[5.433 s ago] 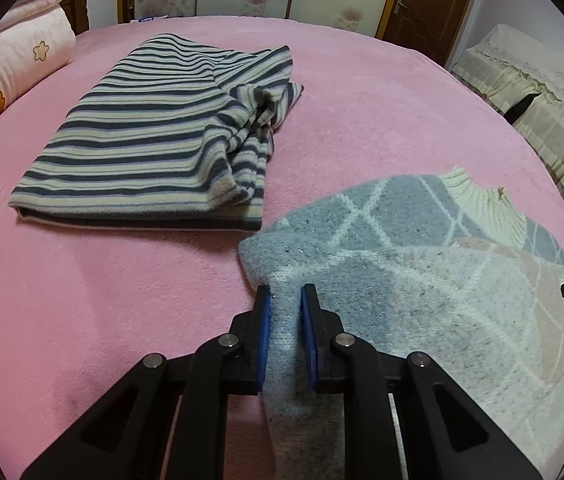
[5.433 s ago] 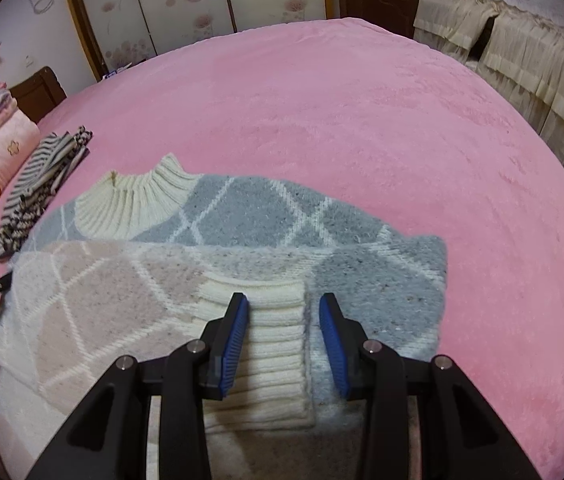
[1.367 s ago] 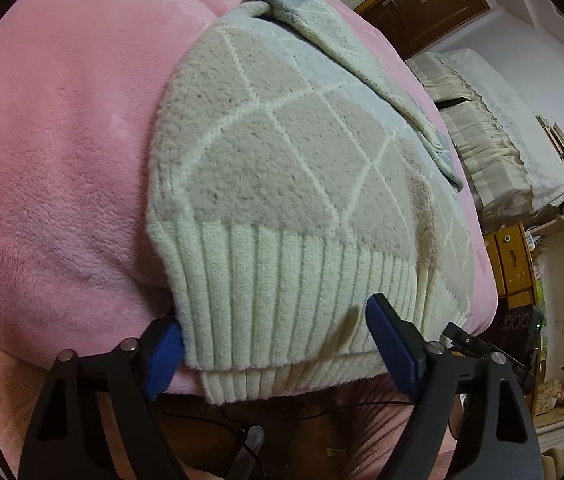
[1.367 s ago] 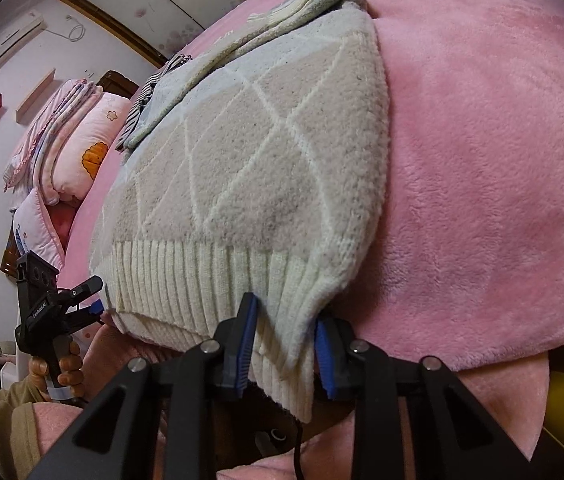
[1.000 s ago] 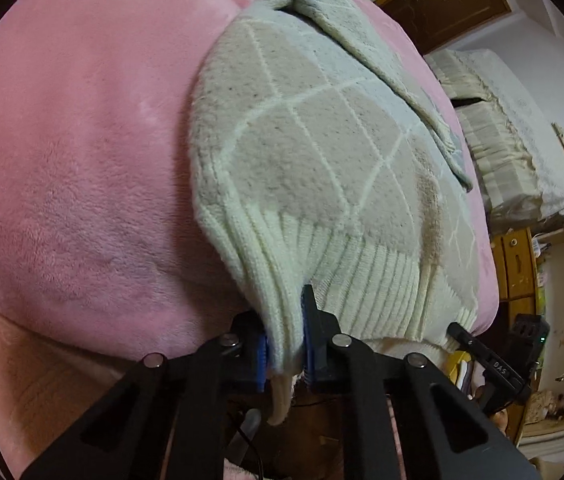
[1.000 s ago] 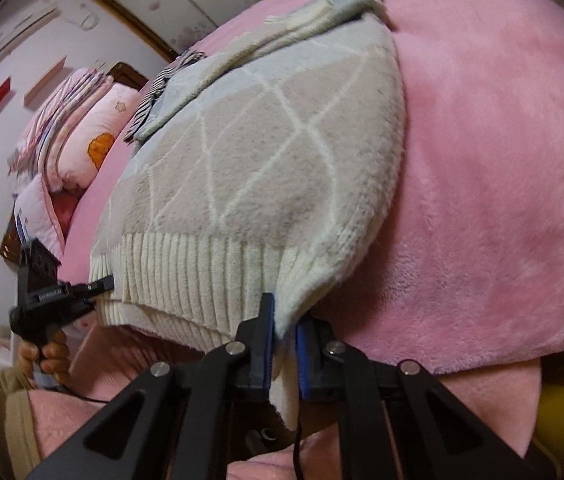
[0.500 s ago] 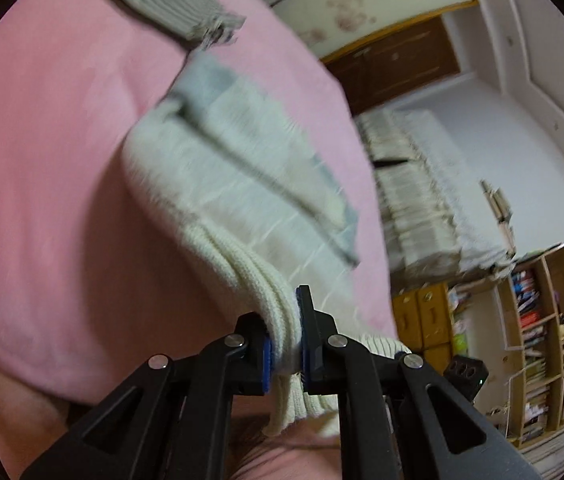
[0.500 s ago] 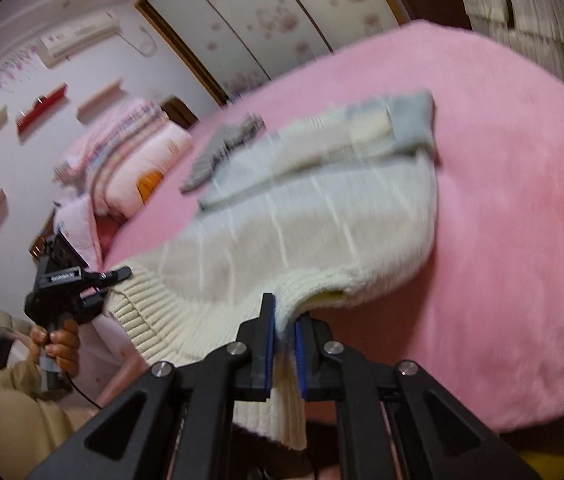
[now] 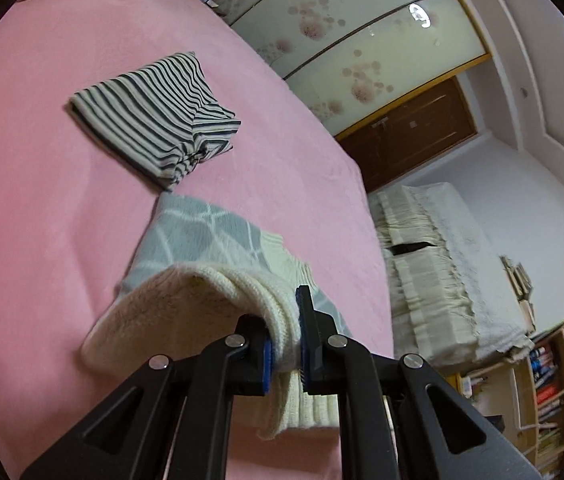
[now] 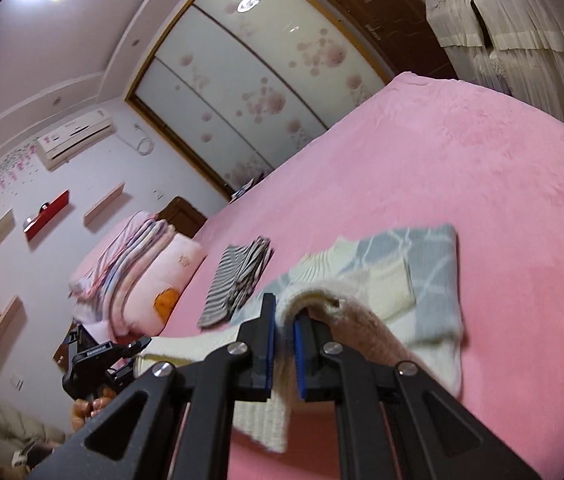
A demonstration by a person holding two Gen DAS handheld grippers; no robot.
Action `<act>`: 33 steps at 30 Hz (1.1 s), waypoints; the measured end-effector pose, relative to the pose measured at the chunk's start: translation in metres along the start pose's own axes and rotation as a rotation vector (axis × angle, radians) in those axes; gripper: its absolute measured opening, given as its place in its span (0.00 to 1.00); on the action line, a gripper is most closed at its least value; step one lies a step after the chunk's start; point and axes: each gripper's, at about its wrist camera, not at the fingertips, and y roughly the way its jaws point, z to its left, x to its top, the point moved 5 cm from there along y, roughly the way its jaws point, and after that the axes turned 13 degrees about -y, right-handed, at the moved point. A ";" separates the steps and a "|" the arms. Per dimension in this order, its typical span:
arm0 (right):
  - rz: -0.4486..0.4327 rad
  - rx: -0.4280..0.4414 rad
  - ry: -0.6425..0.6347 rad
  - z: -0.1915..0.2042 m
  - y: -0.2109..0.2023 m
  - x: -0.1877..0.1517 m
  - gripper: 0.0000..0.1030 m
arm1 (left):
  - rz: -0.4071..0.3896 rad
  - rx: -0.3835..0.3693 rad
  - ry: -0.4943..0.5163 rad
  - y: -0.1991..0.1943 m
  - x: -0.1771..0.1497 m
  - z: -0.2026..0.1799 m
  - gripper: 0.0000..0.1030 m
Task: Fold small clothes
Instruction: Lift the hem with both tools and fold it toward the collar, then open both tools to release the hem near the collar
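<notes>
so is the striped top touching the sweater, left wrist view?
No. The striped top lies apart from the sweater, with a strip of pink bed cover showing between them.

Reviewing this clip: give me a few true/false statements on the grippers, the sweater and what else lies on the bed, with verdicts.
1. The left gripper is shut on the sweater hem. True.
2. The right gripper is open and empty. False: it also clamps the hem.
3. A striped garment lies folded on the bed. True.
4. The sweater lies on top of the striped garment. False: they lie apart.
5. The bed cover is blue. False: pink.
</notes>
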 end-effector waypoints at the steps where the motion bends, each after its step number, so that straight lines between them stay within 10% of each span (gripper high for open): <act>1: 0.001 -0.008 0.009 -0.006 0.008 0.005 0.07 | 0.003 0.013 -0.004 0.016 0.008 -0.003 0.07; 21: 0.155 -0.203 0.199 -0.125 0.161 0.006 0.07 | 0.077 0.215 -0.105 0.202 0.059 0.045 0.10; 29: 0.239 -0.209 0.265 -0.132 0.176 0.000 0.28 | 0.107 0.167 -0.104 0.208 0.060 0.039 0.67; 33: 0.201 -0.231 0.247 -0.126 0.161 0.009 0.47 | 0.082 0.172 -0.061 0.193 0.063 0.030 0.70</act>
